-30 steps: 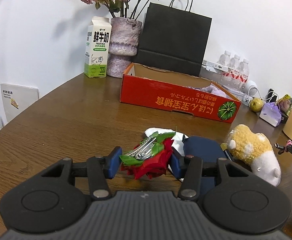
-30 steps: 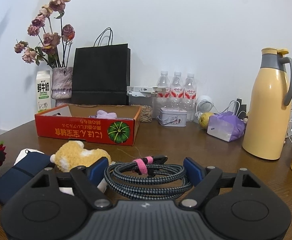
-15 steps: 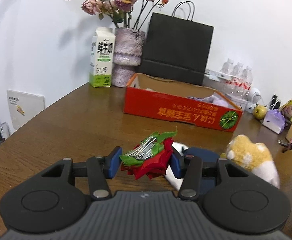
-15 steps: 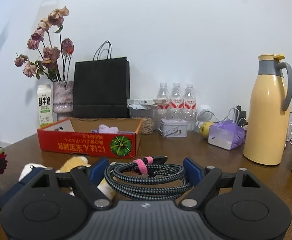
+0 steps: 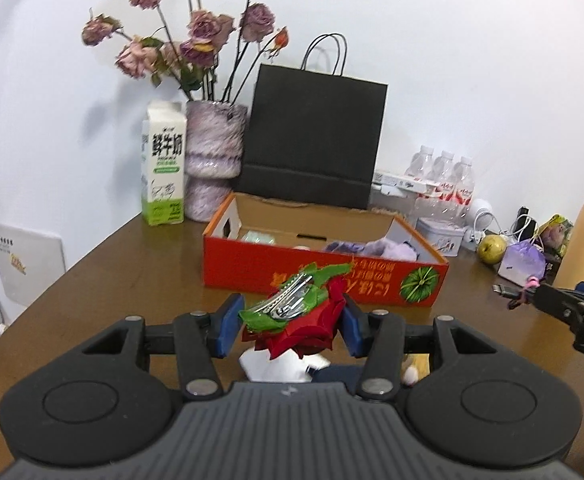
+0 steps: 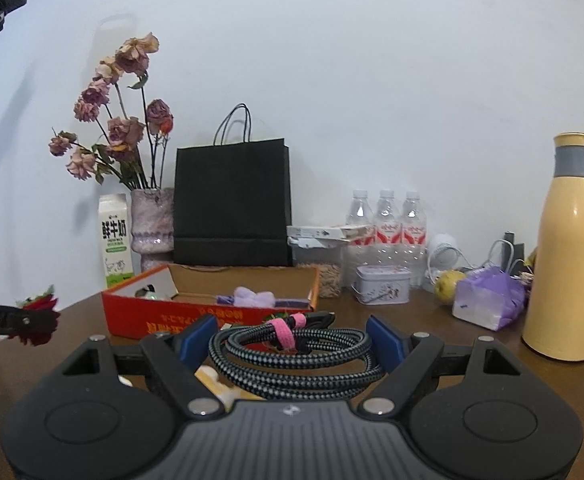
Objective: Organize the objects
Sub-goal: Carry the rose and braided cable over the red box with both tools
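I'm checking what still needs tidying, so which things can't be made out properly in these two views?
- Left wrist view: the white and navy items on the table are mostly hidden behind the left gripper and its red rose clip.
- Right wrist view: the plush toy is mostly hidden behind the right gripper and its coiled cable.
- Both views: the red box contents are partly hidden by its walls.

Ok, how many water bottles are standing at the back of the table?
3, side by side by the wall: left water bottle, middle water bottle, right water bottle, behind the small tin. More could be hidden behind them.
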A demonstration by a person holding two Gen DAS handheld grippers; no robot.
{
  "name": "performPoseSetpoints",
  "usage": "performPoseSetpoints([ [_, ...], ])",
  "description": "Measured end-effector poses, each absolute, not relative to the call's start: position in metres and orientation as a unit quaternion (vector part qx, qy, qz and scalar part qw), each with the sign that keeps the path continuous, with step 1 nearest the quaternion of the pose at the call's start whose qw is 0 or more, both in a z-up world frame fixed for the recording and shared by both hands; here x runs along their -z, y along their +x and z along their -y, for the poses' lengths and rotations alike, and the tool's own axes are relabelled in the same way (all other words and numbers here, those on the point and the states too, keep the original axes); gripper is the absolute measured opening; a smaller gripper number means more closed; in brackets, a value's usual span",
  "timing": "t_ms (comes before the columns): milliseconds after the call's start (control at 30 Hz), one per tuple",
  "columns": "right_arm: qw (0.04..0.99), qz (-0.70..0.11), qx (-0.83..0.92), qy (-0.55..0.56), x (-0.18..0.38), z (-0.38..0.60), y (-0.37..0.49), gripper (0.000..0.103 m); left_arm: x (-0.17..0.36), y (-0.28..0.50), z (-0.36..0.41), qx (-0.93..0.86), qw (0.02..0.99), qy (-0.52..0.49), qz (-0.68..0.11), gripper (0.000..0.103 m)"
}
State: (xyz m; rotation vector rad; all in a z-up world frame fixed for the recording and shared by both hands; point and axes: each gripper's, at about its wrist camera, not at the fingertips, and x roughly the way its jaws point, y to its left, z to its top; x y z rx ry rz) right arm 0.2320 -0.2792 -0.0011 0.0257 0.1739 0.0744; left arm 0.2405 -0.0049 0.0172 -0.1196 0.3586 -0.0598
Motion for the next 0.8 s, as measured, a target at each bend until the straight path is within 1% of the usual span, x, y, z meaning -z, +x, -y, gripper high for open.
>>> performPoseSetpoints([
  [200,0.995,-0.084,-0.052,0.013,-0.009,0.269,0.247,0.081,-0.026,0.256,0.013,0.041,0.982,-0.054,-0.174,0.051],
  [800,0.993,-0.097,-0.071,0.015,-0.013,0.26,0.287,0.08,-0.042,0.311,0.022,0.051,0.983,-0.06,-0.168,0.051],
])
